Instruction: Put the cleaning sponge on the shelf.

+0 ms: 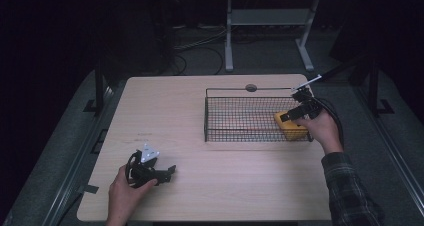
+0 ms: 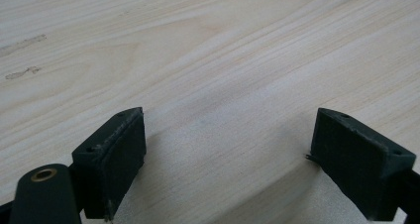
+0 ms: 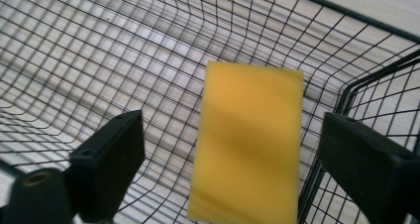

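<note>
I have the right hand-held gripper (image 1: 291, 115) hanging over the right end of the black wire-mesh basket (image 1: 235, 92), which stands on the right half of the pale wood-grain desk (image 1: 175, 116). In the right gripper view its 2 black jaws stand wide apart, and the yellow rectangular sponge block (image 3: 247, 144) lies between them on the mesh floor, clear of both pads. There is open mesh on each side of the block, more on the left than on the right, so nothing is gripped. The block sits in the basket's right end, close to the corner where the end wall meets the side wall. From the high view I see the same block (image 1: 291, 127) inside the basket just beside its right wall, under the gripper, with the person's right hand (image 1: 324, 128) holding the tool from outside the basket's right edge.

The left hand-held gripper (image 1: 167, 173) rests low at the desk's near left part, well apart from the basket, held in the left hand (image 1: 125, 186). In the left gripper view its 2 jaws are spread wide with bare wood between them and nothing held.
</note>
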